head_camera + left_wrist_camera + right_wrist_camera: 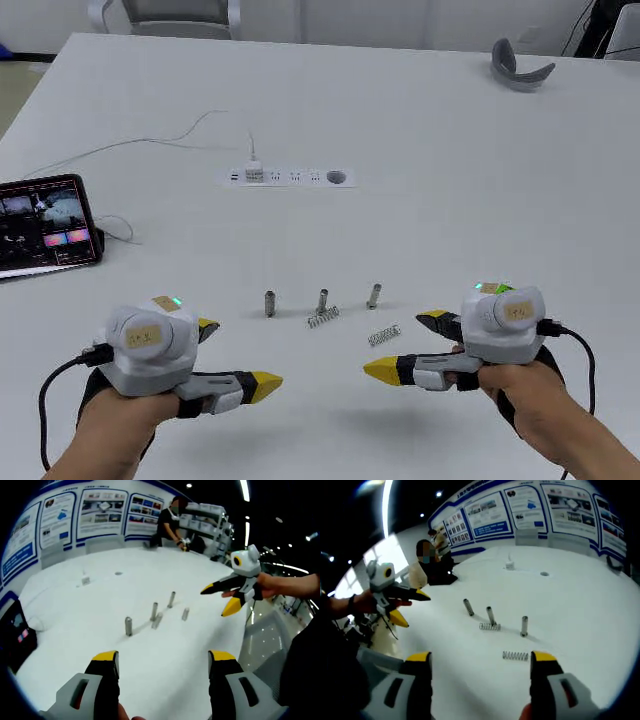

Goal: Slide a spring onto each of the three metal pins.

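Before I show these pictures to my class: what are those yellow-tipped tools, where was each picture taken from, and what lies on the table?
There is no robot: a person holds a two-jaw tool in each hand, the left gripper and the right gripper. The wide picture comes from a headset camera looking down; the two round ones come from cameras riding on the grippers. On the table stand three metal pins, with two springs lying near them. Farther back lie a tablet and a power strip. Both grippers are open and hold nothing.
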The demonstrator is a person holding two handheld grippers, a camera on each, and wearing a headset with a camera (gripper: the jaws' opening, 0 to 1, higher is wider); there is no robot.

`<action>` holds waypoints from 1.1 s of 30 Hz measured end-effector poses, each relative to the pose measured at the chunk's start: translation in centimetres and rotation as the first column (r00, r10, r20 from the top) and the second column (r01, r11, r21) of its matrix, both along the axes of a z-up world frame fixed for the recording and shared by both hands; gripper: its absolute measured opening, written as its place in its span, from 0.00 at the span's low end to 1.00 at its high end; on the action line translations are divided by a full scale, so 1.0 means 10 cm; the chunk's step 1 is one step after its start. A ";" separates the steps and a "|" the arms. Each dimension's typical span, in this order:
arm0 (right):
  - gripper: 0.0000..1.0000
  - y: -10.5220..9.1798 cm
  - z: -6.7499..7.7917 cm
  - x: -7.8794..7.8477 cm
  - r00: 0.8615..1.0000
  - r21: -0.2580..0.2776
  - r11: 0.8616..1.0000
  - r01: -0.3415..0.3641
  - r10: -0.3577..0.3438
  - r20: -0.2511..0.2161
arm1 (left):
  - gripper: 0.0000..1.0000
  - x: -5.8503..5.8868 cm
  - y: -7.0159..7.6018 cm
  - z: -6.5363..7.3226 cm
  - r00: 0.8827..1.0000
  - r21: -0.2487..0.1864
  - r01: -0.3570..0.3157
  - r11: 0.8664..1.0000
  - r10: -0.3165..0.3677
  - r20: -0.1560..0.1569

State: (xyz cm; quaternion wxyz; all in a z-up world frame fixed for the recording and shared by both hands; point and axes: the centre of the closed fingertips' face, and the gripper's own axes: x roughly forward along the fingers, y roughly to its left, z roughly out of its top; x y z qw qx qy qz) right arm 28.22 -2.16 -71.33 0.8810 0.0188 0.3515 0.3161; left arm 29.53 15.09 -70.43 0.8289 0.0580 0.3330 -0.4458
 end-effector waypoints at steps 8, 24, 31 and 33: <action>0.84 0.02 -0.01 -0.07 1.000 -0.010 1.000 0.014 -0.014 -0.014 | 0.73 0.01 -0.16 -0.09 0.999 -0.002 0.041 0.999 -0.041 -0.017; 0.85 -0.12 0.01 -0.18 0.999 -0.007 0.999 0.046 -0.046 -0.024 | 0.73 0.04 -0.41 -0.22 0.992 0.018 0.122 0.992 -0.121 -0.032; 0.85 -0.13 -0.01 -0.23 0.998 -0.004 0.999 0.051 -0.051 -0.028 | 0.72 0.02 -0.50 -0.30 0.990 0.011 0.130 0.991 -0.130 -0.052; 0.85 -0.14 -0.03 -0.25 0.998 -0.005 0.999 0.050 -0.050 -0.035 | 0.72 0.02 -0.52 -0.33 0.990 0.005 0.132 0.991 -0.132 -0.057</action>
